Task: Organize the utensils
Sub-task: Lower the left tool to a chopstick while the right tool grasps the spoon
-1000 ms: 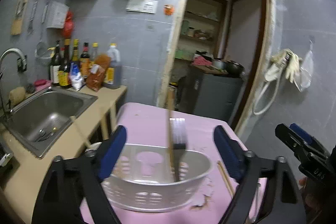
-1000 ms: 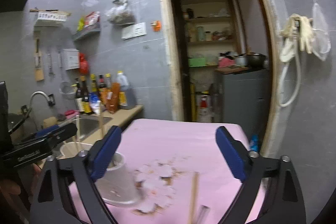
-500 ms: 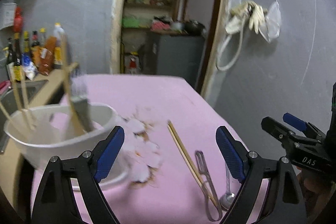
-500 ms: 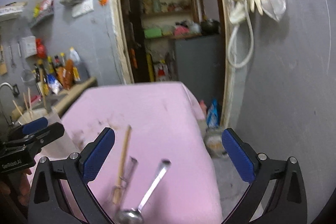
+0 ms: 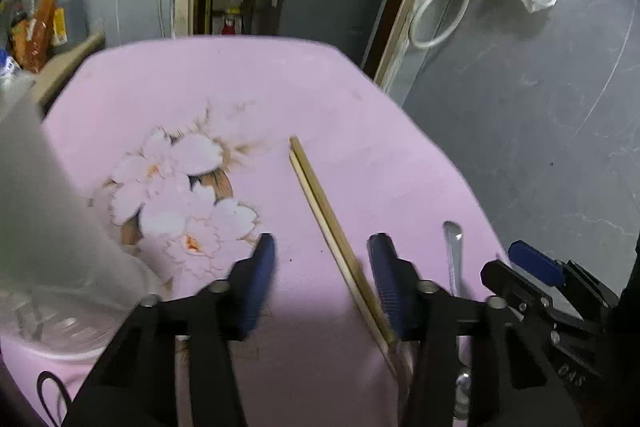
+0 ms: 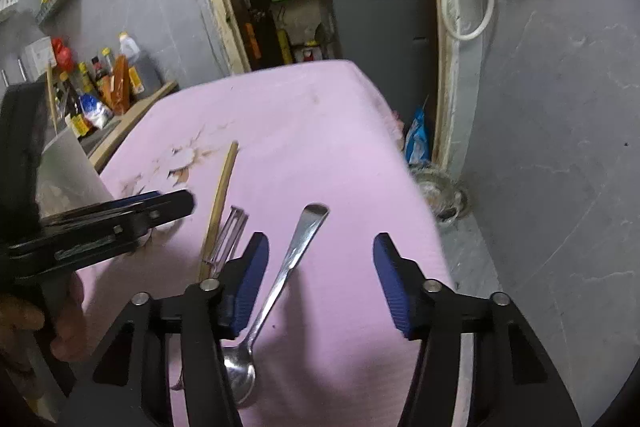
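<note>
as both grippers hang over the pink worktop (image 5: pixel 224 75), jaws just narrowing
left gripper (image 5: pixel 322 267) straddles chopsticks (image 5: pixel 320 199) unpinched; right gripper (image 6: pixel 320 275) spread around spoon (image 6: pixel 296 251).

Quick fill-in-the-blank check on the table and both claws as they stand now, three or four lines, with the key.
1. Between the right claw fingers lies the metal ____.
2. The pair of wooden chopsticks lies between the left claw fingers, beside the ____ one.
3. The cloth covering the table is ____ in colour.
4. Neither claw's pads press on anything, so both jaws are ____.

Missing words: spoon; right; pink; open
</note>
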